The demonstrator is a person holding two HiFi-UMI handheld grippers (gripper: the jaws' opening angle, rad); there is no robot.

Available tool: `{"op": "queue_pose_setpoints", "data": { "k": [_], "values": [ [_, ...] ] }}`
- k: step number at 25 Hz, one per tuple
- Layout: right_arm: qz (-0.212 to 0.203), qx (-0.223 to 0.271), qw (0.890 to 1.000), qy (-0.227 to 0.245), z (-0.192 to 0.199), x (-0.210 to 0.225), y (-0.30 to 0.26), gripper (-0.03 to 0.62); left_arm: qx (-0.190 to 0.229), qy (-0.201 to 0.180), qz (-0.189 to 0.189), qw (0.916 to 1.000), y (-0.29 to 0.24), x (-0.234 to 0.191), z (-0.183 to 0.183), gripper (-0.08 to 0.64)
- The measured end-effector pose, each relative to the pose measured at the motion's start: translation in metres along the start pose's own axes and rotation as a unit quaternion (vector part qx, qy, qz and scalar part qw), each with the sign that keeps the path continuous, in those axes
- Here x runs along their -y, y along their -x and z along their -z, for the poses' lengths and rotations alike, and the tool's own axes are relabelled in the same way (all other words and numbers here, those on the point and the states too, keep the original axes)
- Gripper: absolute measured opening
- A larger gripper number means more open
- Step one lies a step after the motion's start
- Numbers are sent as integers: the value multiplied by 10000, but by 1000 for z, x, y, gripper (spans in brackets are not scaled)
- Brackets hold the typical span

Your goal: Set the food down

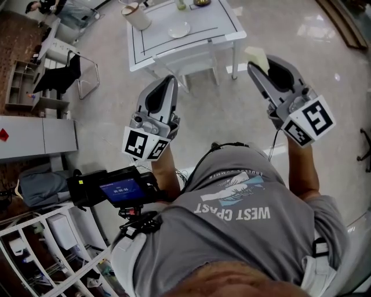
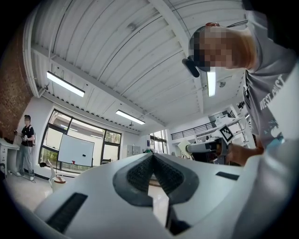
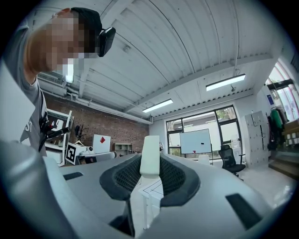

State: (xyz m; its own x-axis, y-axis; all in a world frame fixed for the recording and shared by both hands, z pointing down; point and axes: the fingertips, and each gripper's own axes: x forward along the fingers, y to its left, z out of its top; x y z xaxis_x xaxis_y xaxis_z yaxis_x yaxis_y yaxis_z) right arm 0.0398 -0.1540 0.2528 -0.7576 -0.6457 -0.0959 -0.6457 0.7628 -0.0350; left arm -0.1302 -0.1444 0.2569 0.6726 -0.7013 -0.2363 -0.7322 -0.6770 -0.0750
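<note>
The food (image 1: 257, 57) is a pale, flat slab standing upright between the jaws of my right gripper (image 1: 258, 65), which is shut on it and held up at the right, short of the white table (image 1: 226, 36). In the right gripper view the slab (image 3: 150, 148) sticks up past the pads of the right gripper (image 3: 150, 163). My left gripper (image 1: 170, 82) is raised at the left, shut with nothing in it; its pads meet at the tip of the left gripper (image 2: 153, 156). From there the right gripper (image 2: 205, 147) shows off to the side.
On the white table lie a small white plate (image 1: 179, 29) and a pale cup-like container (image 1: 137, 15). A chair with a dark garment (image 1: 61, 72) stands at the left, near a grey cabinet (image 1: 35, 136). White shelving (image 1: 40, 243) fills the lower left. A person (image 2: 27, 144) stands far off.
</note>
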Motion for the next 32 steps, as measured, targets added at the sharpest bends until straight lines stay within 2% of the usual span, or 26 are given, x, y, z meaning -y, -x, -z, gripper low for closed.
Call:
{"op": "queue_pose_setpoints", "data": {
  "k": [8, 14, 18, 22, 26, 29, 32],
  "values": [
    [173, -90, 9998, 17, 5, -2, 4, 104, -7, 96, 151, 9998, 0, -1, 7, 8],
    [65, -88, 9999, 16, -2, 8, -6, 104, -16, 84, 89, 9999, -14, -5, 5, 8],
    [16, -106, 9999, 9, -6, 36, -21, 104, 39, 98, -3, 9999, -39, -22, 5, 8],
    [-29, -140, 9999, -33, -13, 45, -16, 104, -14, 148, -9, 9999, -51, -14, 3, 8],
    [-174, -138, 9997, -91, -7, 101, -41, 104, -74, 79, -151, 9998, -100, -39, 20, 8],
    [-338, -121, 9993, -74, -25, 147, -85, 104, -48, 27, -334, 9994, -143, -83, 13, 8],
    [-581, -124, 9982, -88, -41, 171, -114, 104, -60, -34, -564, 9984, -165, -108, 6, 8]
  ]
}}
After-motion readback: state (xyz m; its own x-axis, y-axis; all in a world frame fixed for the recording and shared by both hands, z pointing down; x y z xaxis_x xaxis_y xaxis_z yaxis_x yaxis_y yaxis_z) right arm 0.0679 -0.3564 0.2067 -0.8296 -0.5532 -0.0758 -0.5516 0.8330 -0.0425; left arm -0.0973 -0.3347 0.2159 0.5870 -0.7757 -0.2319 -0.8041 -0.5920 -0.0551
